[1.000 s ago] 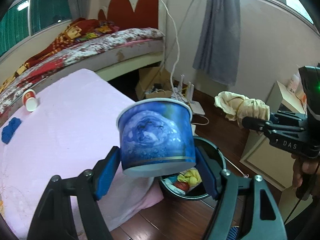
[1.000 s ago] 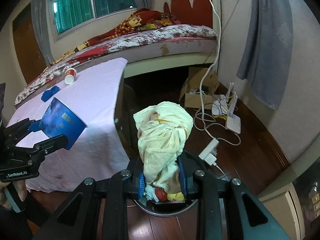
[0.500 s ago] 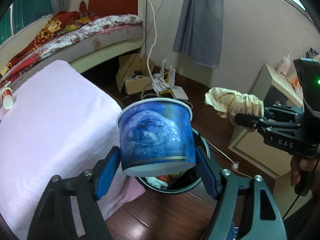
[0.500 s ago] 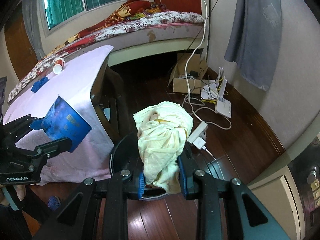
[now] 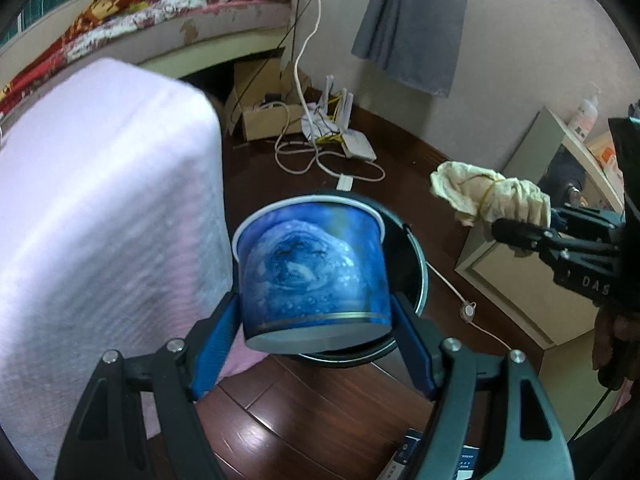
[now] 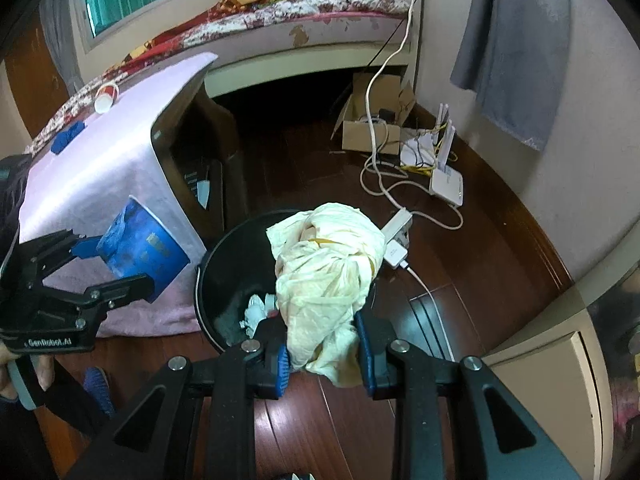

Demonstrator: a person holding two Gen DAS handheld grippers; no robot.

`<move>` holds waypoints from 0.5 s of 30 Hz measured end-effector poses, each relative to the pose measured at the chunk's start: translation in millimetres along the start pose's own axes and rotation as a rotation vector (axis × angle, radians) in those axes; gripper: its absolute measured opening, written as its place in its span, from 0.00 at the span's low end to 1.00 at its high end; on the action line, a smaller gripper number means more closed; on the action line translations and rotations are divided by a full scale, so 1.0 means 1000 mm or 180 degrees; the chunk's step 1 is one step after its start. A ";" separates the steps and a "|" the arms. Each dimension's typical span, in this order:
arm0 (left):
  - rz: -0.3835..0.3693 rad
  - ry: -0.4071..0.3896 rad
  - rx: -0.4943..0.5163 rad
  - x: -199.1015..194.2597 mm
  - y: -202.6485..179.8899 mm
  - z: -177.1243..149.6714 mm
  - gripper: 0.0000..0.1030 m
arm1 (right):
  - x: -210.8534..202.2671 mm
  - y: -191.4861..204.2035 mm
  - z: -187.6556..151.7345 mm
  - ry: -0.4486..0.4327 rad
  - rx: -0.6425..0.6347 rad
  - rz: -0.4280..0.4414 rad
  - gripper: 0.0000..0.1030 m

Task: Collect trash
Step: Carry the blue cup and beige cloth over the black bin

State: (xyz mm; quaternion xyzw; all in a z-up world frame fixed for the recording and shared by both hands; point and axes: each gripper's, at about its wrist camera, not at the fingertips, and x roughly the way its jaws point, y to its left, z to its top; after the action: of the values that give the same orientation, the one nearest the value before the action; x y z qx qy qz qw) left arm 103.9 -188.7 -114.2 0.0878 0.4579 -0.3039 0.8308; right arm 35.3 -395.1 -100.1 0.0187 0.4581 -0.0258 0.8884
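Note:
My left gripper is shut on a blue paper bowl, held over the black trash bin on the floor. From the right wrist view the same blue paper bowl hangs at the bin's left side. My right gripper is shut on a cream cloth bundle tied with a yellow band, above the black trash bin, which holds some white scraps. In the left wrist view the cream cloth bundle sits to the right of the bin.
A table under a pink cloth stands left of the bin, with a small paper cup and a blue scrap on it. Cables, a power strip, a router and a cardboard box lie beyond. A cream cabinet is at right.
Both grippers have come down and tilted toward the floor, each keeping its grip. The bin now sits directly under the bowl and the bundle, larger in view.

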 end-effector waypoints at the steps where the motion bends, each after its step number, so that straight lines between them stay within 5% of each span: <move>1: -0.0012 0.0030 -0.0011 0.005 0.001 0.000 0.73 | 0.004 0.001 -0.001 0.0021 -0.0011 0.0005 0.29; 15: -0.0090 0.0350 -0.0138 0.056 0.012 -0.002 0.73 | 0.085 0.028 -0.001 0.0386 -0.0470 0.0207 0.29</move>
State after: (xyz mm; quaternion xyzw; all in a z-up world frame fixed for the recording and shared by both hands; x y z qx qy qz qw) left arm 132.0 -201.8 -163.0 0.0799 0.5105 -0.3003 0.8018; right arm 85.3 -369.1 -170.1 -0.0305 0.5108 0.0380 0.8583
